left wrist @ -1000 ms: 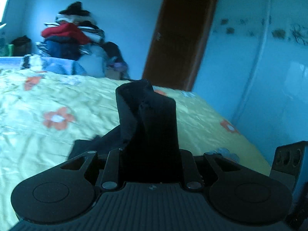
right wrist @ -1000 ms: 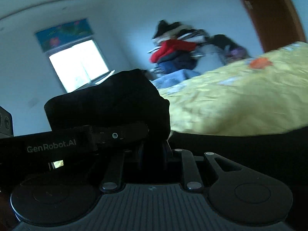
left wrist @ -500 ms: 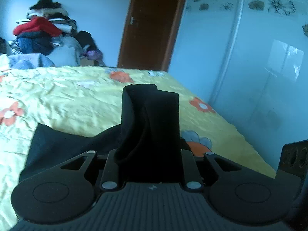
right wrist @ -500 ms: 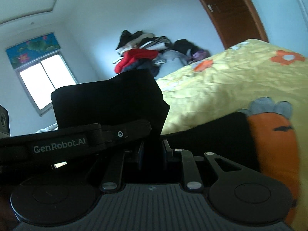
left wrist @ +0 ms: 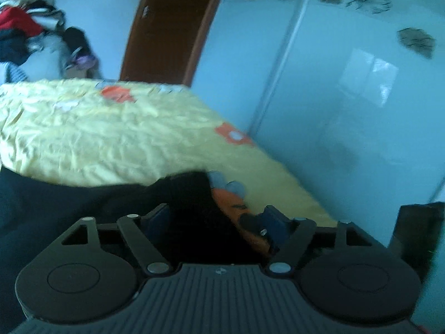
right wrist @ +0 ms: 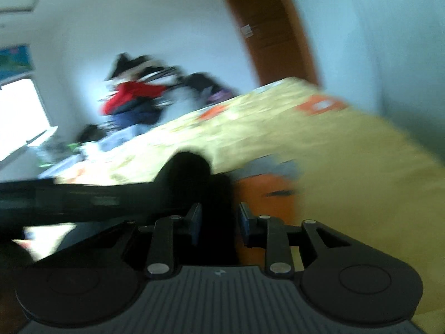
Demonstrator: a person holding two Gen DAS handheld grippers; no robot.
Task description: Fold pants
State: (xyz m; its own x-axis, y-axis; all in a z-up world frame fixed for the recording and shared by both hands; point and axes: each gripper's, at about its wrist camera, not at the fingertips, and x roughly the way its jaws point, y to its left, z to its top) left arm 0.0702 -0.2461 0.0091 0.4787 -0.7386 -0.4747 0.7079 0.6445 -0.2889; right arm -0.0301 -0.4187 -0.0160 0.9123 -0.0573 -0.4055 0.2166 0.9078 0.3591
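Note:
The black pants (left wrist: 83, 203) lie on the yellow flowered bed (left wrist: 111, 139), spreading left from my left gripper (left wrist: 214, 222). Its jaws stand wide apart, and the cloth lies loose between them. In the blurred right wrist view, my right gripper (right wrist: 218, 222) has its jaws partly apart with black pants cloth (right wrist: 214, 194) in the gap; the cloth rests low on the bed by an orange flower print (right wrist: 264, 192). The left gripper's dark body (right wrist: 83, 197) crosses the left of that view.
A pile of clothes (left wrist: 25, 33) stands at the far end of the bed, also in the right wrist view (right wrist: 133, 100). A brown door (left wrist: 172, 25) and a pale blue wardrobe (left wrist: 347, 83) lie to the right, close along the bed's edge. A window (right wrist: 16, 119) is far left.
Both grippers came down to the bed with the pants. The left jaws opened wide and let go of the cloth. The right jaws opened partway. The standing fold of cloth has dropped flat.

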